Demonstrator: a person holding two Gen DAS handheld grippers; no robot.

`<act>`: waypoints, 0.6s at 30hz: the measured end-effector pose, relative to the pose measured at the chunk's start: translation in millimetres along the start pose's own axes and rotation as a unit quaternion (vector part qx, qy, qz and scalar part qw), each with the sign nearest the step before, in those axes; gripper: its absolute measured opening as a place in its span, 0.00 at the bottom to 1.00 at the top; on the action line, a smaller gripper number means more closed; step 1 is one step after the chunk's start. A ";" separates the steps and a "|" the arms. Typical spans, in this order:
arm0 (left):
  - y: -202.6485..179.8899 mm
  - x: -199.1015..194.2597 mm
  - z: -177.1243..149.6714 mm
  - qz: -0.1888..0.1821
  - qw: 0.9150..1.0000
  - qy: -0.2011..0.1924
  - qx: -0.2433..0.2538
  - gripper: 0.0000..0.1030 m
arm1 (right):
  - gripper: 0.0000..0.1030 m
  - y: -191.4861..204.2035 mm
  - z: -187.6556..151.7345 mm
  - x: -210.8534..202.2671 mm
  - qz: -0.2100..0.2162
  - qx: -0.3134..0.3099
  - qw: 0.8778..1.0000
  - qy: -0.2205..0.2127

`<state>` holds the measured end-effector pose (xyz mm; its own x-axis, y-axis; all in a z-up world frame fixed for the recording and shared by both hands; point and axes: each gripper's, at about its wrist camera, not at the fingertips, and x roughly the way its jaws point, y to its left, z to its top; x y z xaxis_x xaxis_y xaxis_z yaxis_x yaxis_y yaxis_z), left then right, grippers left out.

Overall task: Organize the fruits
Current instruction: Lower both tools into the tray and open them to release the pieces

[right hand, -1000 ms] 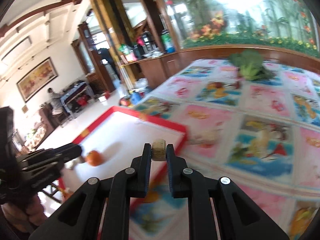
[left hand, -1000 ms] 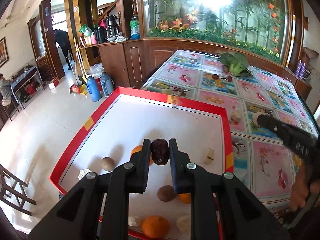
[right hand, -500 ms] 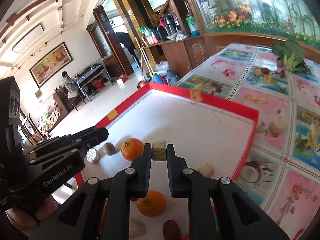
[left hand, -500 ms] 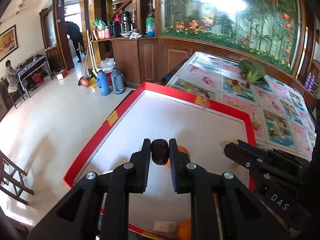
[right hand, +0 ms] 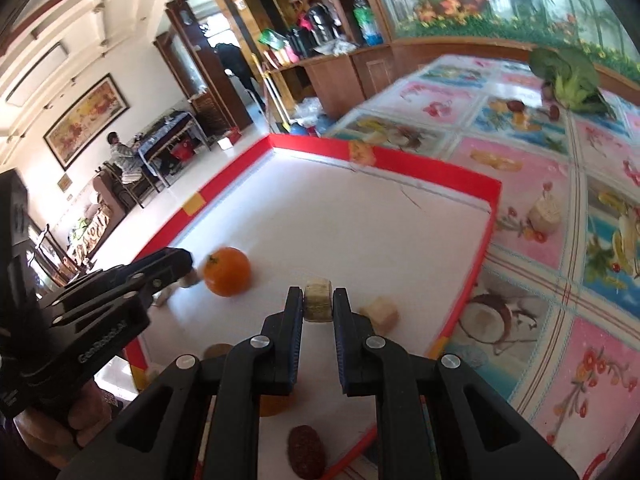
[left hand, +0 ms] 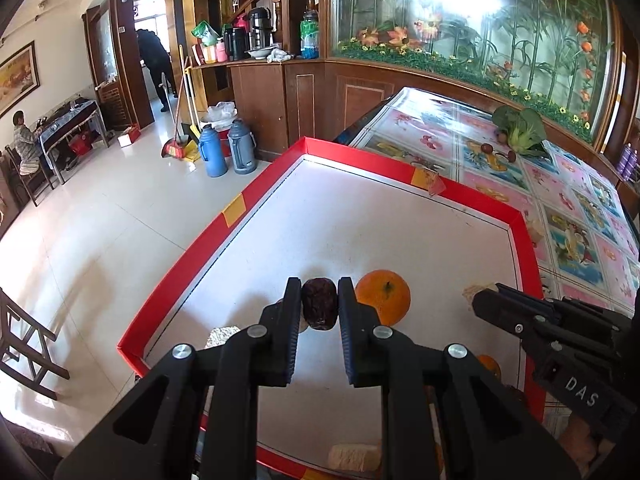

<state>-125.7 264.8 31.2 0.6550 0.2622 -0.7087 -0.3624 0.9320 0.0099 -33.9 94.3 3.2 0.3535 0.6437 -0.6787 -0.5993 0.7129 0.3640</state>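
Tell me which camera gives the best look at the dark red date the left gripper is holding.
The left wrist view: the dark red date sits sharp and centred, clamped between the left gripper's jaws above the red-rimmed tray. In the right wrist view the left gripper shows only side-on, and its held date is hidden.

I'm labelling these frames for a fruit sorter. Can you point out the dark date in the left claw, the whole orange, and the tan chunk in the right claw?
dark date [left hand: 319, 309], left wrist view, middle of wrinkled skin.
whole orange [left hand: 383, 297], left wrist view, near its stem.
tan chunk [right hand: 318, 300], right wrist view, front face.
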 end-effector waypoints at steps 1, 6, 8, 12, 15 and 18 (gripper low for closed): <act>-0.4 0.2 -0.3 0.000 1.000 0.001 0.000 0.20 | 0.12 -0.9 -0.6 -0.2 0.002 0.003 1.000 0.002; -4.5 4.0 -4.9 -0.003 1.000 0.008 0.009 0.20 | 0.12 0.5 -2.6 -1.8 -0.004 -0.001 1.000 0.006; -5.6 4.1 -5.6 -0.001 1.000 0.008 0.012 0.20 | 0.12 0.6 -2.6 -0.9 -0.004 -0.003 1.000 0.008; -7.9 2.4 -6.4 0.006 1.000 0.005 0.017 0.20 | 0.12 1.4 -3.1 -0.3 -0.002 -0.002 1.000 0.013; -8.8 1.8 -6.4 0.009 1.000 0.004 0.020 0.20 | 0.12 2.7 -1.8 0.2 0.000 -0.006 1.000 0.014; -9.1 1.7 -6.3 0.011 1.000 0.004 0.020 0.20 | 0.12 5.1 -1.0 1.1 0.006 -0.012 1.000 0.015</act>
<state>-125.5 255.3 25.5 0.6412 0.2812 -0.7140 -0.3499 0.9352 0.0541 -37.3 98.4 3.8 0.3235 0.6436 -0.6936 -0.6209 0.6976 0.3576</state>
